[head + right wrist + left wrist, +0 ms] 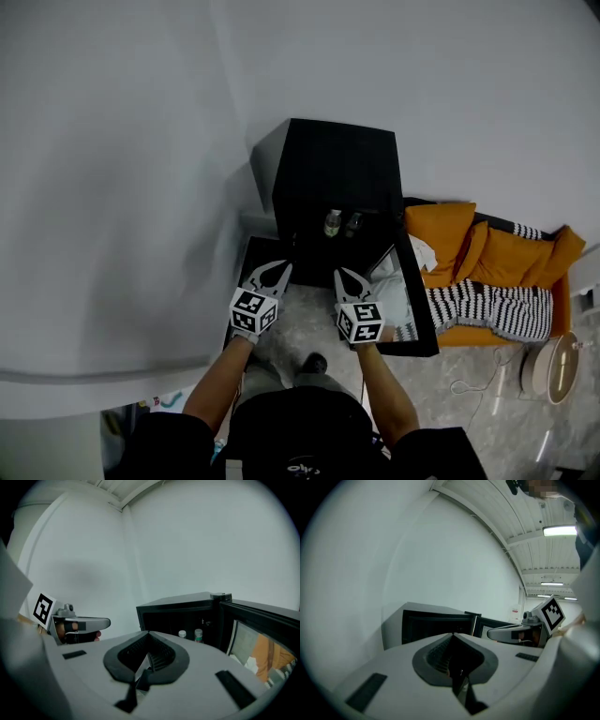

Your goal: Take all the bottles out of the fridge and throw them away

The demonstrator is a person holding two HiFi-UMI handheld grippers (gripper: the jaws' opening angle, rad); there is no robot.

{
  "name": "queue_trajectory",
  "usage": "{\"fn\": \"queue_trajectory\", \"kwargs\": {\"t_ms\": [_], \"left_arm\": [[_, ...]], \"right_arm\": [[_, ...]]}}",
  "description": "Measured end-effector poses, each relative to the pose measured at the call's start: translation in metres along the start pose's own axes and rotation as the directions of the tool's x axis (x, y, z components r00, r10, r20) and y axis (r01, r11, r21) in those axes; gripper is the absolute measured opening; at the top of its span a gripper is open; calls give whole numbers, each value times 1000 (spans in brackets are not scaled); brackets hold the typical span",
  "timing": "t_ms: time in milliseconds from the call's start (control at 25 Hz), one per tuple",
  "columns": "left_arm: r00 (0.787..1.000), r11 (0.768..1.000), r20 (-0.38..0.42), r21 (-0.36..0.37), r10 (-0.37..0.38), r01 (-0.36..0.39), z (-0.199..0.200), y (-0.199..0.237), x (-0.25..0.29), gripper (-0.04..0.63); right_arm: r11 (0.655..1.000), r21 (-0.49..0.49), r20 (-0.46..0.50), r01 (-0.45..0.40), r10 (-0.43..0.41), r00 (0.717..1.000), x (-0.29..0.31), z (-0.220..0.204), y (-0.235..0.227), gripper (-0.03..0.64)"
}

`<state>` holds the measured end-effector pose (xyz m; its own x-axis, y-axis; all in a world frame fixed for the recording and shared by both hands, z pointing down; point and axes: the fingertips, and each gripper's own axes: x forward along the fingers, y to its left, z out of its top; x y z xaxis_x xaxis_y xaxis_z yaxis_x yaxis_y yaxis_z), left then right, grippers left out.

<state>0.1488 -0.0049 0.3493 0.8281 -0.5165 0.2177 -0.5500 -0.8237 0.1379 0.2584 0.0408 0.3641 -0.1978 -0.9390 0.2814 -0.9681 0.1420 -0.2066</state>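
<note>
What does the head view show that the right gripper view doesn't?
Only the head view shows the person's shoe and the speckled floor. Only the right gripper view shows the ceiling edge up top. Both show the black fridge with its door open, two bottles inside, the left gripper and the white wall.

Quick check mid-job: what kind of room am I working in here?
Probably a mock living corner set up in a large hall: a black mini fridge stands open against a white partition wall, orange cushions lie beside it, and strip lights run along a high panelled ceiling.
</note>
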Motion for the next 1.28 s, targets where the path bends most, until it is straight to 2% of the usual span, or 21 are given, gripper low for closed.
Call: {"fn": "queue_trajectory", "kwargs": {"t_ms": [640,960,1280], "left_arm": [[1000,999,-9,22,-25,25,-5,-38,10,2],[998,998,-8,36,-58,59,-8,-34,24,2],[996,996,-20,24,-83,84,-21,-5,53,2]], "right_arm": [[999,-37,9,33,-33,999,-15,-4,-29,8],[996,-66,-1,67,-67,998,13,-13,-44,8],[990,-90,-15,107,-109,994,70,-27,-64,9]]}}
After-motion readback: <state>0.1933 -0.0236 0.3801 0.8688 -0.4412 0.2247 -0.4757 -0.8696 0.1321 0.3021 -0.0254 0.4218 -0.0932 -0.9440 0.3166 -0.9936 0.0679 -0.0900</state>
